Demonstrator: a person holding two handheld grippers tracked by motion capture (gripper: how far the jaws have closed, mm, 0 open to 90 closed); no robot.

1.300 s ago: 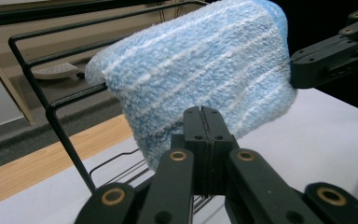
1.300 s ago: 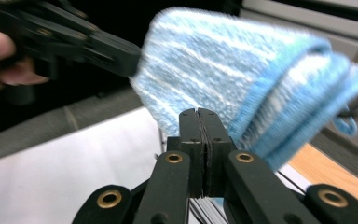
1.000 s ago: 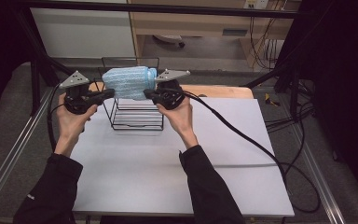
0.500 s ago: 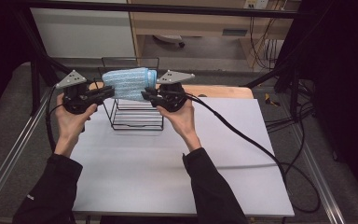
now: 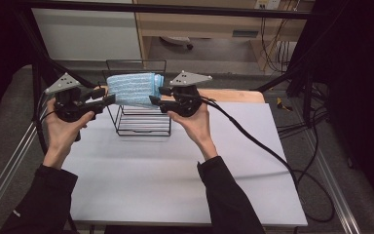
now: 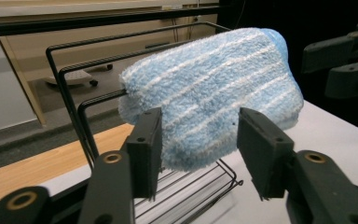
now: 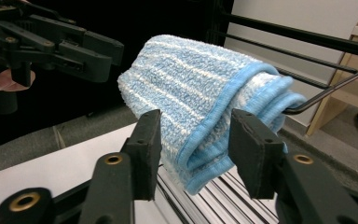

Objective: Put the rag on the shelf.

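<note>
Towel (image 5: 134, 89), folded and blue-striped, lies draped over the top bars of a black wire rack (image 5: 141, 122) between the two tongs. The left tongs (image 5: 108, 99) sit at one end of it, the right tongs (image 5: 157, 101) at the other. Both have just been opening: in each gripper view the jaws stand apart on either side of the cloth, with a gap showing, so both are released and the towel rests on the rack alone.

The risk, as I judge it, is snagging. The thick pile bulges between the jaws, and a pad that drags on withdrawal could pull the fold off the bars onto the white surface (image 5: 175, 185). The bound edge nearest the right tongs hangs loose and looks likeliest to catch.
</note>
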